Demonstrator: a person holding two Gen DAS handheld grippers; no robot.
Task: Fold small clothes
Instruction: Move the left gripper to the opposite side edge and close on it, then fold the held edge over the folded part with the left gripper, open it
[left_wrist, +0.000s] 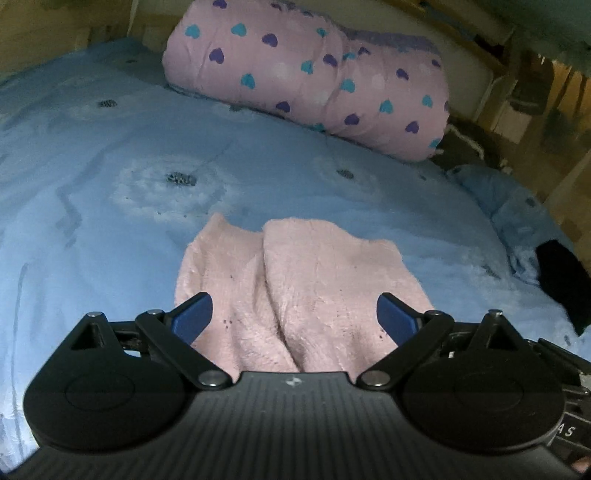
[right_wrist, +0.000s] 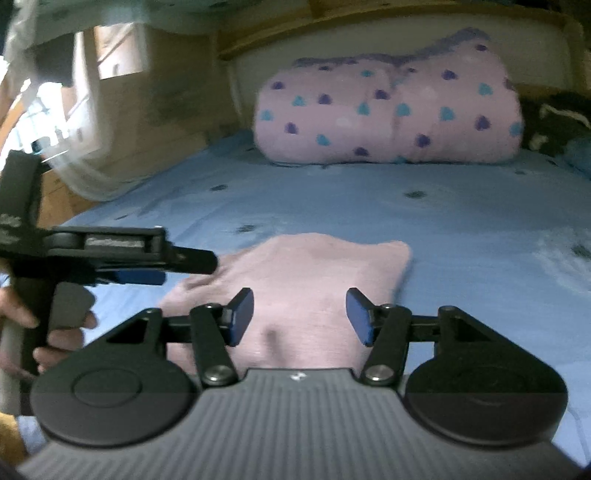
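Both claws spread apart, gripping nothing: left claw and right claw poised over pink fleece garment, lying folded double on blue bed. Probably between folds, just released. Next: regrip near edge, fold toward heart-print bedding roll.

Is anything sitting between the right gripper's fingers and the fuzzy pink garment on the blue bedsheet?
Nothing visible. The right gripper hangs open over the fuzzy pink garment with clear space between. The left gripper sits off at the garment's left edge, not in the way.
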